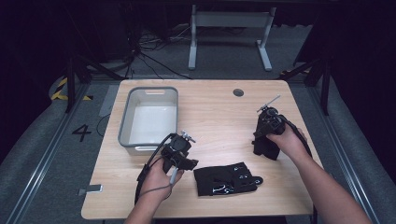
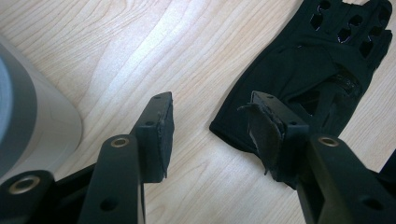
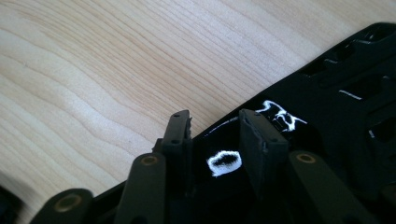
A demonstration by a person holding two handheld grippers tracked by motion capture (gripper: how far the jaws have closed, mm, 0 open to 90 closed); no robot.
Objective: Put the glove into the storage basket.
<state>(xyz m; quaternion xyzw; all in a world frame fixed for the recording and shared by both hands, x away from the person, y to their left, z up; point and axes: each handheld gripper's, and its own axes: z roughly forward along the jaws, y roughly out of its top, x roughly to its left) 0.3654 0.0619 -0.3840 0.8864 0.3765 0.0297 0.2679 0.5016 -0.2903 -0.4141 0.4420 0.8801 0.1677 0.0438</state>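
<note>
**Two gloves on the table, one between the right jaws**

Near the front edge of the table (image 1: pixel 280 196), a little right of its middle, a black glove (image 1: pixel 226 179) lies flat, its fingers toward the right edge. In the left gripper view this same glove (image 2: pixel 299 74) shows its perforated fingers at the top right and its cuff close to the right jaw.

The left hand (image 1: pixel 156 179) holds the left gripper (image 1: pixel 189 163) just left of this glove. In the left gripper view the left gripper (image 2: pixel 210 130) has its jaws wide apart, with bare wood between them. The pad of the right jaw looks torn, and its tip is over the edge of the cuff; I cannot tell if it touches.

Farther back, near the right edge, the right hand (image 1: pixel 287 140) holds the right gripper (image 1: pixel 264 147). A second black glove (image 1: pixel 266 148) hangs or stands under it, on the wood. In the right gripper view the right gripper (image 3: pixel 215 126) has its jaws narrow, with glossy black material of this glove (image 3: pixel 336 121) between them, and white marks on it. I cannot tell if the jaws really press it.

At the far left part a grey bin (image 1: pixel 150 119) stands, its long side along the left edge. Its rounded corner (image 2: pixel 32 121) shows in the left gripper view. Near the far edge is a small round hole (image 1: pixel 238 92).
</note>
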